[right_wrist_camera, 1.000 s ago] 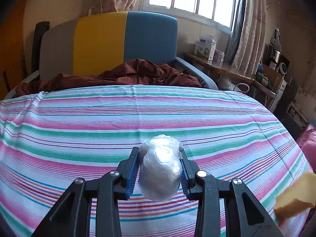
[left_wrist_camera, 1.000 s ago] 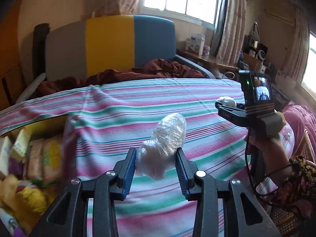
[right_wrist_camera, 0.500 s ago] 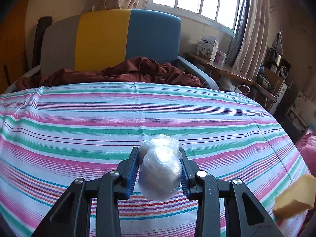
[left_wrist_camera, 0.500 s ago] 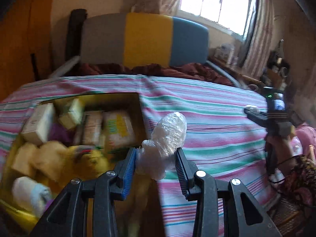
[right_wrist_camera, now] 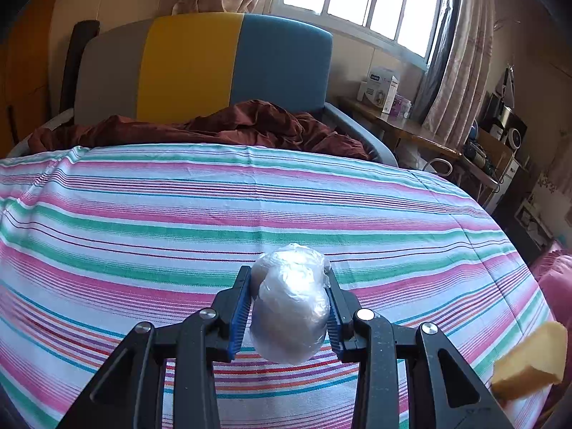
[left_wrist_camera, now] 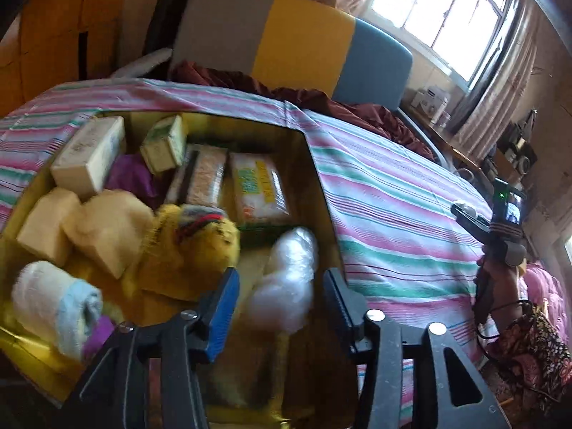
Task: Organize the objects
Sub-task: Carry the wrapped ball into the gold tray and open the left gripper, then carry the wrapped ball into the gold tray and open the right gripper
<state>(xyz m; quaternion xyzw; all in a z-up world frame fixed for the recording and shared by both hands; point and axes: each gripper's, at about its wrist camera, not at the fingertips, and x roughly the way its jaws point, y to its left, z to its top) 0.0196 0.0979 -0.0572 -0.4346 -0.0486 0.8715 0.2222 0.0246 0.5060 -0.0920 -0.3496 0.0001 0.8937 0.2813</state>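
Glossy crinkled plastic wraps the bundle (right_wrist_camera: 289,318); the striped cloth (right_wrist_camera: 214,214) looks matt, perhaps woven cotton

Left wrist view: the plastic-wrapped bundle (left_wrist_camera: 286,286) between the opening jaws of the left claw (left_wrist_camera: 282,307) is motion-blurred, so contact with either pad cannot be told. The gold box (left_wrist_camera: 318,164) is cut off at the left and bottom edges. Lettering on the packets (left_wrist_camera: 257,189) inside is unreadable. Right wrist view: a yellow sponge block (right_wrist_camera: 529,361) is cut by the right edge.
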